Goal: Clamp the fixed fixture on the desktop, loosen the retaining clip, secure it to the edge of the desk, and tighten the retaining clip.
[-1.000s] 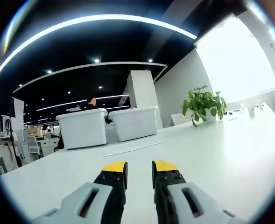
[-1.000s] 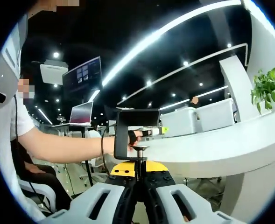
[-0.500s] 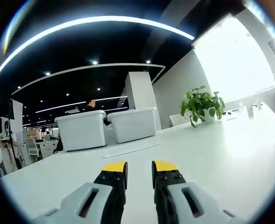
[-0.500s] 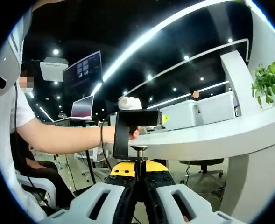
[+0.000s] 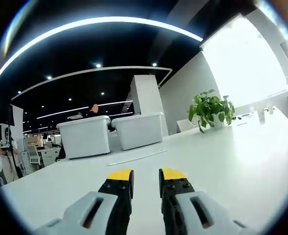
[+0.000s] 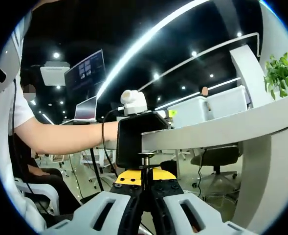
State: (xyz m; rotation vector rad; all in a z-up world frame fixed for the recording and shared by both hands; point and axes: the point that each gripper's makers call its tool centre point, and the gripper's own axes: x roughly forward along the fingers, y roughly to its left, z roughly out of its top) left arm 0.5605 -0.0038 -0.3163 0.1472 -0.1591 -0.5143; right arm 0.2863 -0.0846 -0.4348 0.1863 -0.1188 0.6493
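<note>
A black C-shaped clamp fixture (image 6: 130, 141) straddles the edge of the white desk (image 6: 217, 128); its top arm lies over the desktop and its back hangs below. The clamp screw (image 6: 144, 169) runs down from a round pad under the desk edge into my right gripper (image 6: 144, 182), which is shut on the screw's lower end. My left gripper (image 5: 146, 177) hovers low over the white desktop (image 5: 222, 166), its yellow-tipped jaws a little apart with nothing between them. In the right gripper view a person's forearm (image 6: 65, 139) reaches to the desk just behind the clamp.
Two white bins (image 5: 87, 135) (image 5: 139, 129) and a potted plant (image 5: 211, 109) stand at the desk's far side. Under the desk I see a chair (image 6: 212, 161) and a white desk leg (image 6: 263, 186). A laptop (image 6: 86, 108) and a monitor (image 6: 87, 69) stand beyond the person.
The right gripper view has dropped and tilted, so the clamp looks larger and more from below, closer around the desk edge. The left gripper view is almost unchanged.
</note>
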